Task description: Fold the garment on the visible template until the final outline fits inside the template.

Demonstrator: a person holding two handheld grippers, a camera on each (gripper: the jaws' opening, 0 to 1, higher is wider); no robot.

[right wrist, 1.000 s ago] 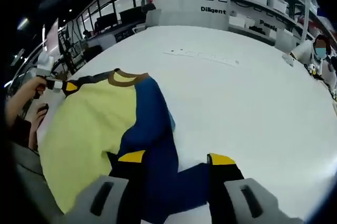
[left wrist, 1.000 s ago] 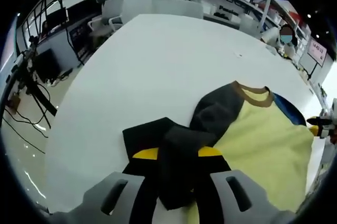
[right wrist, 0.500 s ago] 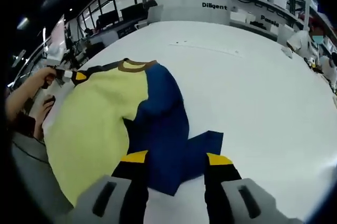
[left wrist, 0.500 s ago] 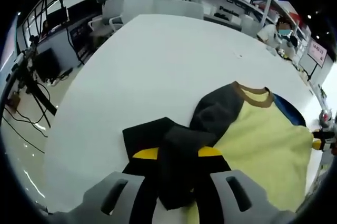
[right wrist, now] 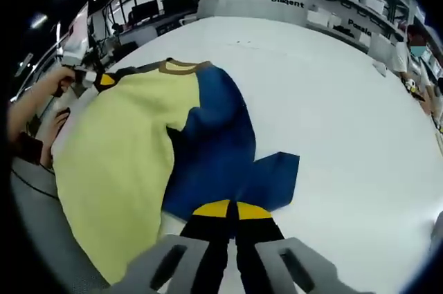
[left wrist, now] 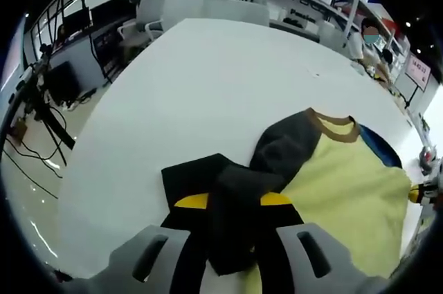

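Lying flat on the white bench (left wrist: pixel 208 79), the yellow-bodied shirt (right wrist: pixel 124 149) is pinched at both sleeves: left gripper (left wrist: pixel 234 200) part-closed on dark sleeve (left wrist: pixel 239 204), right gripper (right wrist: pixel 230 209) clamped on blue sleeve (right wrist: pixel 228 162). Both should be carried inward evenly.

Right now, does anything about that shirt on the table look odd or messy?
Yes. The yellow shirt isn't flat: its dark grey sleeve is bunched between the left gripper's jaws, and its blue sleeve lies rumpled, pinched at the edge by the right gripper.

Yellow garment (right wrist: pixel 118 155), blue and seemingly charcoal sleeves, brown collar.
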